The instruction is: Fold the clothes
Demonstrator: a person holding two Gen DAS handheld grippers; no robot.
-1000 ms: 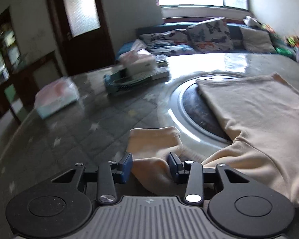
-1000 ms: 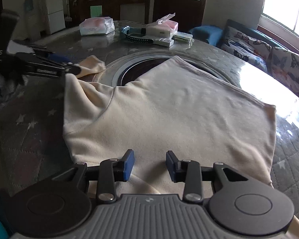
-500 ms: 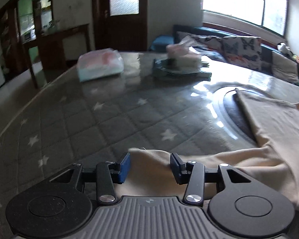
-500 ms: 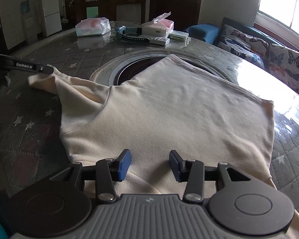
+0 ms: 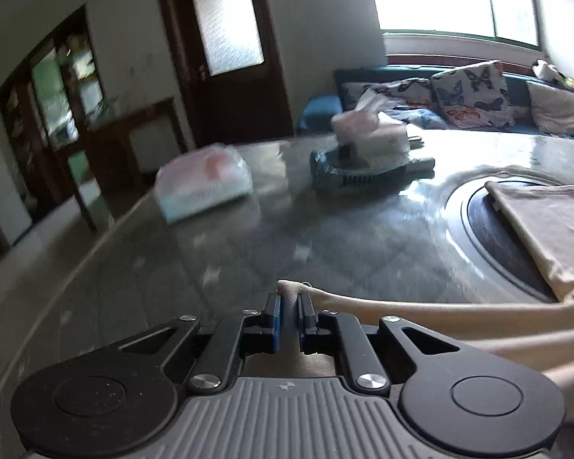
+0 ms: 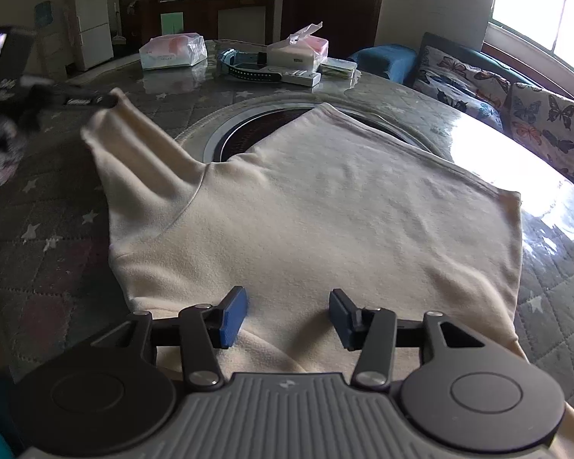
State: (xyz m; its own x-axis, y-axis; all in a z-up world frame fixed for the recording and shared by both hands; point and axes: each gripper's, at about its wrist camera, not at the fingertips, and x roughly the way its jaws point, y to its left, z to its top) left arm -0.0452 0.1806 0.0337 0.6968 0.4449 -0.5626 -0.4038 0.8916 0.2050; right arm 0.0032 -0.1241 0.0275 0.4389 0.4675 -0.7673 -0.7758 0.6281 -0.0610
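Sleeve (image 5: 401,302) in left gripper (image 5: 289,319), apparently taut

The left tongs (image 5: 289,308) have just been closed on the cuff of the cream sweater's (image 6: 325,214) sleeve (image 6: 134,145), which has been drawn out straight across the bench (image 5: 248,252). The right tongs (image 6: 289,313) have been opened wider above the cloth.

A soft, matt, fleecy cream cloth top (image 6: 325,210) lies on a glossy, glass-like tabletop (image 5: 248,237) over quilted star-print fabric; matt black plastic gripper arms (image 6: 199,336) carry shiny metal screws and blue pads (image 6: 233,317).
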